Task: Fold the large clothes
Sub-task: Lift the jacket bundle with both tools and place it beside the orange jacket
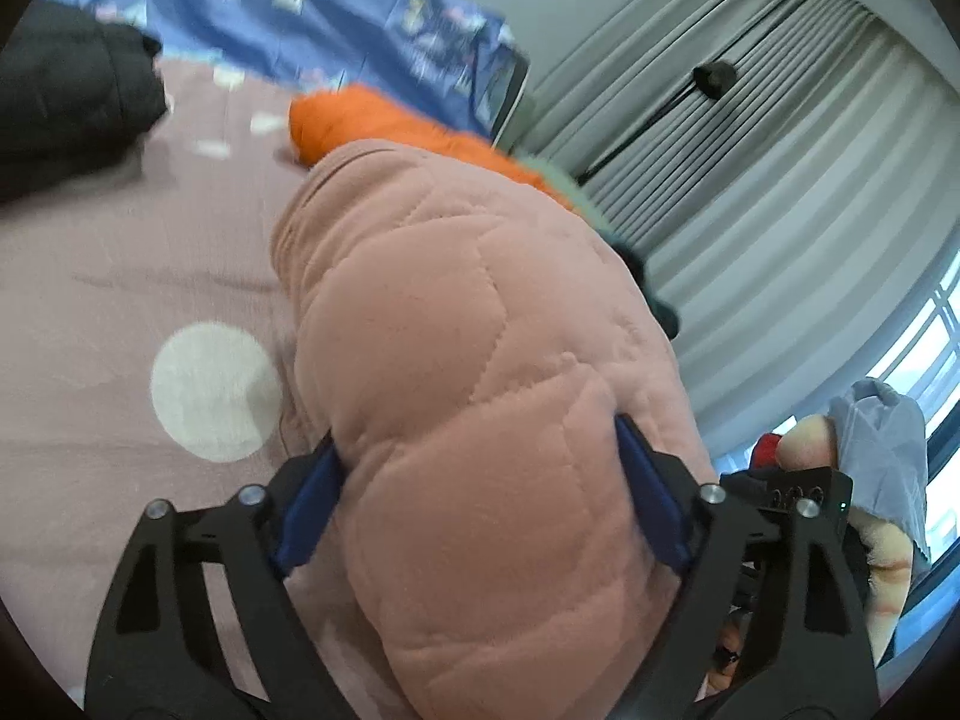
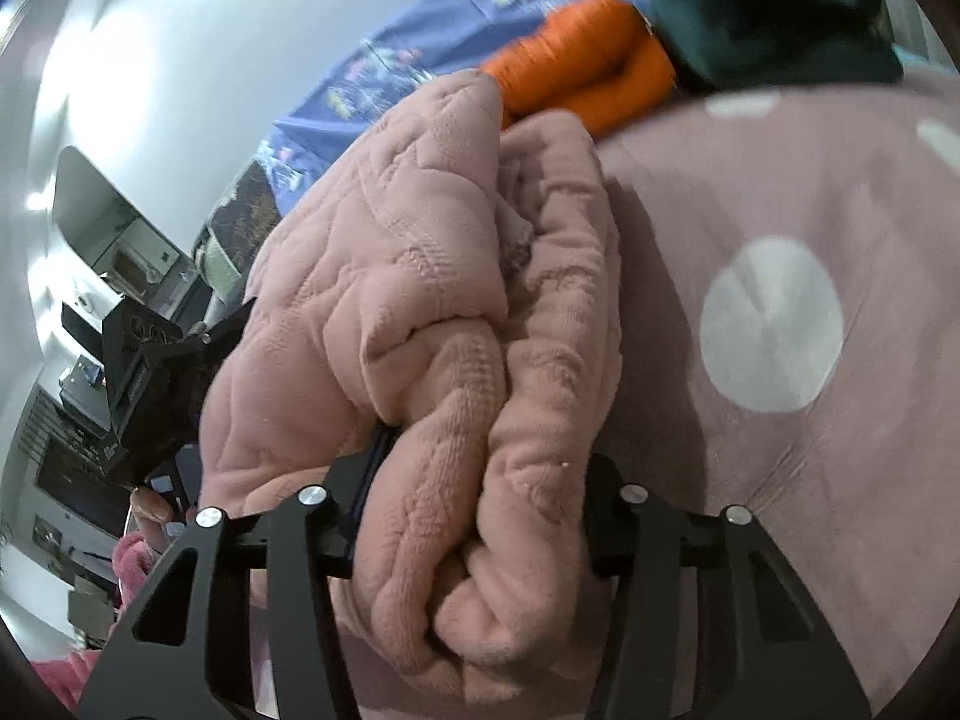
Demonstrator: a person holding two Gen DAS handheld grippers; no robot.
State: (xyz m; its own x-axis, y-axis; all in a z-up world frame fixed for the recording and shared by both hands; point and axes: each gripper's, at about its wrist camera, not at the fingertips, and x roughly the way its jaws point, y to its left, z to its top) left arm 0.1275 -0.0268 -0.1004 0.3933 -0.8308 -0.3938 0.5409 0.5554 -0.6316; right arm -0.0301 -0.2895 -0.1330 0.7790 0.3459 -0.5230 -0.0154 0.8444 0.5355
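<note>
A thick pink quilted fleece garment [image 1: 468, 360] is held up over a bed with a pink dotted sheet [image 1: 120, 312]. My left gripper [image 1: 480, 480] is shut on a bulky fold of it, blue pads [image 1: 651, 498] pressing both sides. In the right wrist view my right gripper [image 2: 480, 480] is shut on a bunched edge of the same pink garment [image 2: 420, 276], its folds hanging between the black fingers [image 2: 354, 504]. The left gripper [image 2: 150, 372] shows behind the cloth at the left.
An orange folded garment [image 2: 588, 60] and a dark green one [image 2: 768, 18] lie at the far side of the bed. A black jacket [image 1: 66, 96] lies at the left. A blue patterned quilt [image 1: 336, 18], grey curtains [image 1: 750, 150] and a window [image 1: 924, 360] are behind.
</note>
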